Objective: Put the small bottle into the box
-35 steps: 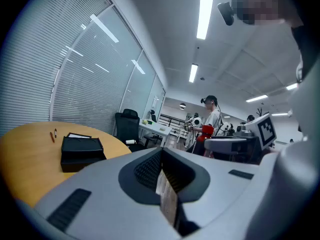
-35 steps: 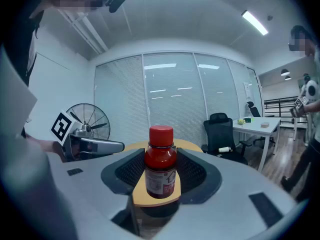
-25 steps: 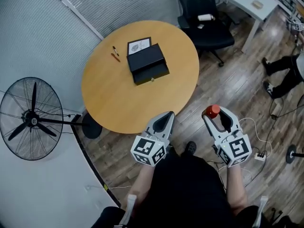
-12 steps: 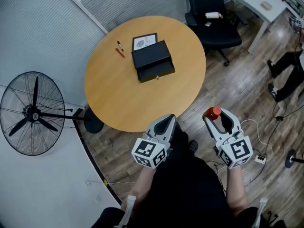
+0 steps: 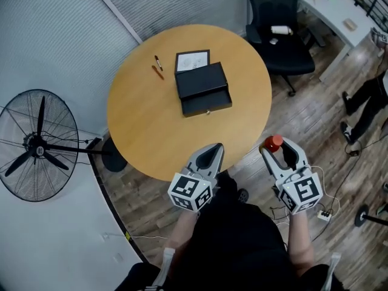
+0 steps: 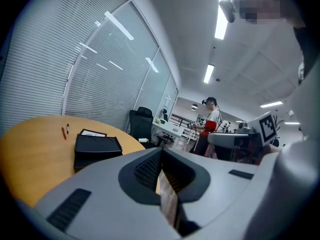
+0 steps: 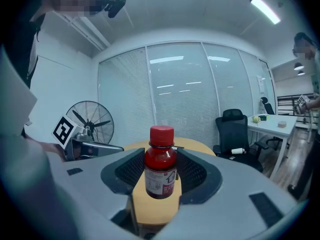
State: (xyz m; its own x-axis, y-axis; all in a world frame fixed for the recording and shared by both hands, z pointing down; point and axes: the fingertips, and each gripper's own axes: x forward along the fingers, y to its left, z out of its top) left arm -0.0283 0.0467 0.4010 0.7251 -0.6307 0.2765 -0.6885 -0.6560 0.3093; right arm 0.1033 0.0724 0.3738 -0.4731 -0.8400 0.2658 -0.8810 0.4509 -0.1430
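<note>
My right gripper [image 5: 276,150] [image 7: 161,176] is shut on a small dark-red bottle [image 7: 160,163] with a red cap [image 5: 272,142] and a white label, held upright off the table's near right edge. The black box [image 5: 203,88] [image 6: 97,148] lies on the round wooden table [image 5: 145,120], its drawer part pulled out toward me. My left gripper [image 5: 211,152] [image 6: 161,179] hangs at the table's near edge with its jaws closed together and nothing between them.
A white card [image 5: 192,60] lies behind the box, and two pens [image 5: 157,68] to its left. A standing fan [image 5: 33,145] is at the left, a black office chair [image 5: 280,26] beyond the table, a white desk [image 5: 339,10] at the far right. Another person [image 6: 210,124] stands far off.
The view has shifted, so the table and box sit a little farther right and lower in the frame. Both grippers keep their places; the bottle stays gripped.
</note>
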